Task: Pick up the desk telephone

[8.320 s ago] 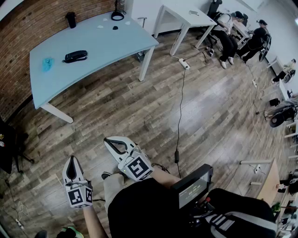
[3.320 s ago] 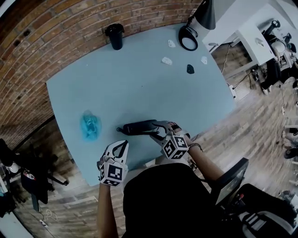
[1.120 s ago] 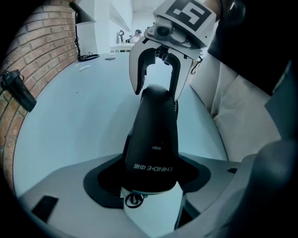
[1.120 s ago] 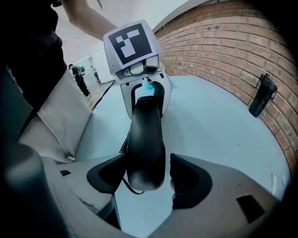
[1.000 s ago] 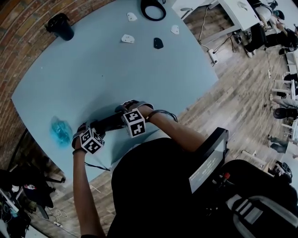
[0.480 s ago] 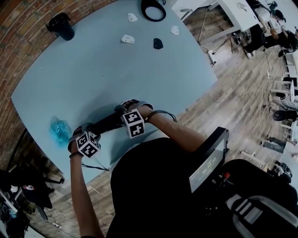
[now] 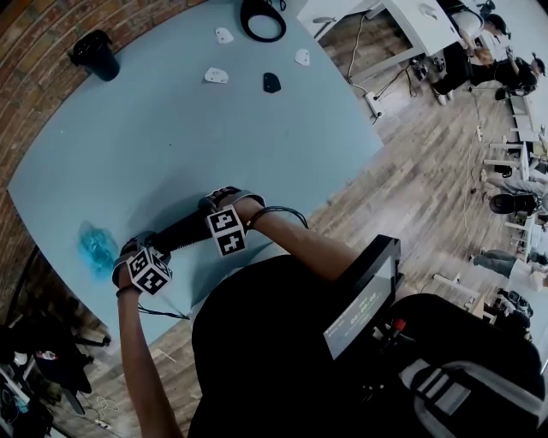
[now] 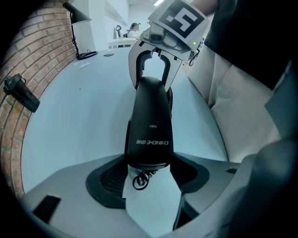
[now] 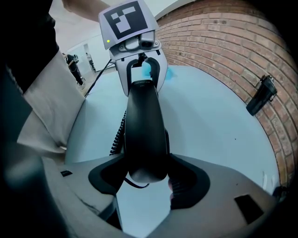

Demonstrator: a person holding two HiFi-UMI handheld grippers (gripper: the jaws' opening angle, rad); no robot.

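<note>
The black desk telephone [image 7: 184,233] lies near the front edge of the pale blue table [image 7: 257,154]. My left gripper [image 7: 139,250] straddles its left end. In the left gripper view both pads of this gripper [image 8: 150,163] sit against the sides of the telephone [image 8: 150,116], with a coiled cord [image 8: 139,180] just below. My right gripper [image 7: 221,209] is over the other end. In the right gripper view its jaws [image 9: 145,175] are closing around the telephone [image 9: 142,125], with a sliver of room still at the right pad. Each gripper sees the other at the far end.
A blue crumpled thing [image 7: 96,244] lies left of the telephone. A black cup [image 7: 94,53] stands at the back by the brick wall. A lamp base [image 7: 261,13] and small white and black items [image 7: 214,75] sit at the far end. The table's edge is right below my hands.
Since three seconds ago the left gripper has come onto the telephone's left end. Over the last second both grippers have stayed at the two ends; only the head view shifted a little.
</note>
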